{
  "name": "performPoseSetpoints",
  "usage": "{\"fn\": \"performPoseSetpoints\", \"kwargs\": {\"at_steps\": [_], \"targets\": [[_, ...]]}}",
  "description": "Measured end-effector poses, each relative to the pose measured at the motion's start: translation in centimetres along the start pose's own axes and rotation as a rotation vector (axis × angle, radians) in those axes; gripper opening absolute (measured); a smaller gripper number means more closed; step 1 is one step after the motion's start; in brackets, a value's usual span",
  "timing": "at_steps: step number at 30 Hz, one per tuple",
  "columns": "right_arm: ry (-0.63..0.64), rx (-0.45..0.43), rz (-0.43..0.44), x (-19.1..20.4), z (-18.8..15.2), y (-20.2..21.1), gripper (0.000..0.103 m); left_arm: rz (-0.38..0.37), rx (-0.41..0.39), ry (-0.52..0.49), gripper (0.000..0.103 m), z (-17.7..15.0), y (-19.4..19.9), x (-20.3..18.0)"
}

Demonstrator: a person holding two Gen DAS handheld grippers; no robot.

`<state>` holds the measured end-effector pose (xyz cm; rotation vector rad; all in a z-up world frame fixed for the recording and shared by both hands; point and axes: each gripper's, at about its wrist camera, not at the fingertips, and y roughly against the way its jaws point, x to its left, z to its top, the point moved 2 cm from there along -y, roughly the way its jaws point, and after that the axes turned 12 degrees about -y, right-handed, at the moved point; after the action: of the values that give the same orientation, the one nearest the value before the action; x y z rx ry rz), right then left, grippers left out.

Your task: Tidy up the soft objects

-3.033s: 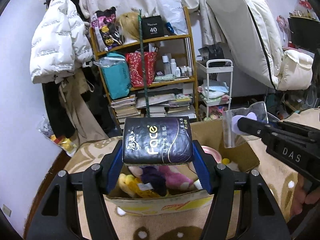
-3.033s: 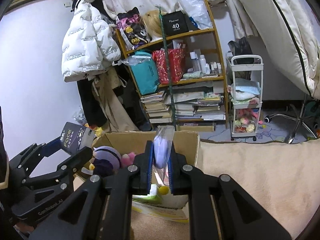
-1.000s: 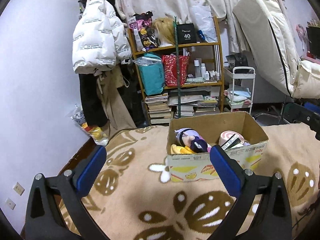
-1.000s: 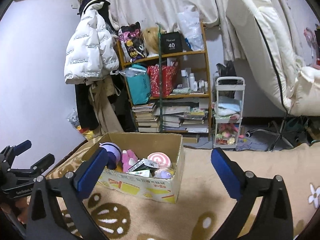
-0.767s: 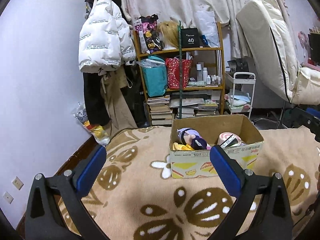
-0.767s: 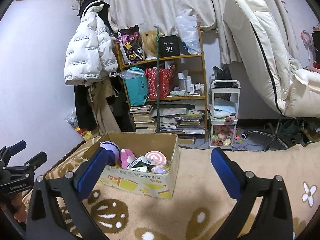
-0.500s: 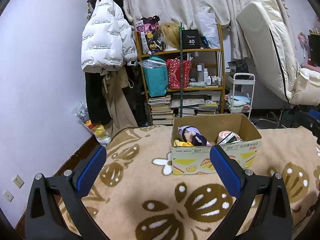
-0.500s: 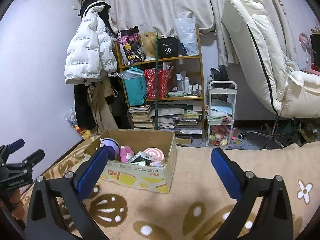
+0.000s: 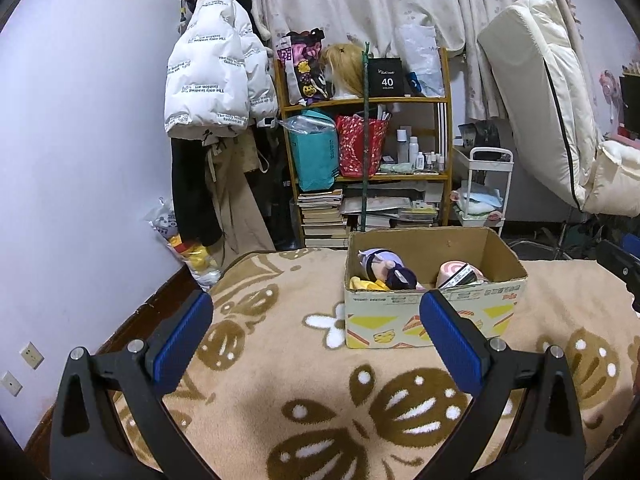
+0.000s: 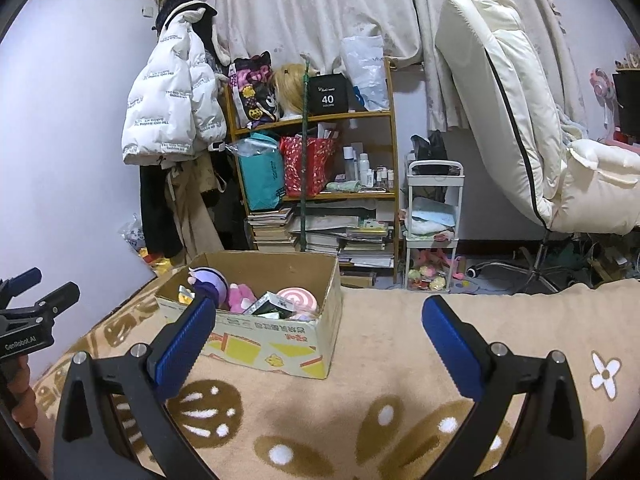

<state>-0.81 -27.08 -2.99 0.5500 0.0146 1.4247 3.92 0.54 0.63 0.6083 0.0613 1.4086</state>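
A cardboard box (image 9: 496,312) stands on the beige flowered blanket (image 9: 280,360). It holds a purple-haired plush doll (image 9: 380,264), a pink swirl cushion (image 9: 452,272), a dark tissue pack (image 10: 272,304) and other soft toys. The box also shows in the right wrist view (image 10: 280,340). My left gripper (image 9: 316,344) is open and empty, held back from the box. My right gripper (image 10: 316,344) is open and empty, back from the box, which lies ahead on its left. The left gripper shows at the left edge of the right wrist view (image 10: 36,300).
A wooden shelf (image 9: 368,168) with bags, bottles and stacked books stands behind the bed. A white puffer jacket (image 9: 212,80) hangs on the wall. A white trolley (image 10: 434,224) and a cream padded chair (image 10: 520,120) stand to the right.
Three seconds ago the left gripper held the tissue pack and the right held a clear packet over the box. Both now stand open and empty, and have drawn back from the box.
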Motion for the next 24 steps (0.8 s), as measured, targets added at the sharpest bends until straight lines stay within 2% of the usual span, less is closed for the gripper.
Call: {"fn": "performPoseSetpoints", "kwargs": {"at_steps": [24], "targets": [[-0.003, 0.012, -0.017, -0.3, -0.4, -1.3, 0.103, -0.005, 0.02, -0.013, 0.102, -0.2, -0.6, -0.3]]}}
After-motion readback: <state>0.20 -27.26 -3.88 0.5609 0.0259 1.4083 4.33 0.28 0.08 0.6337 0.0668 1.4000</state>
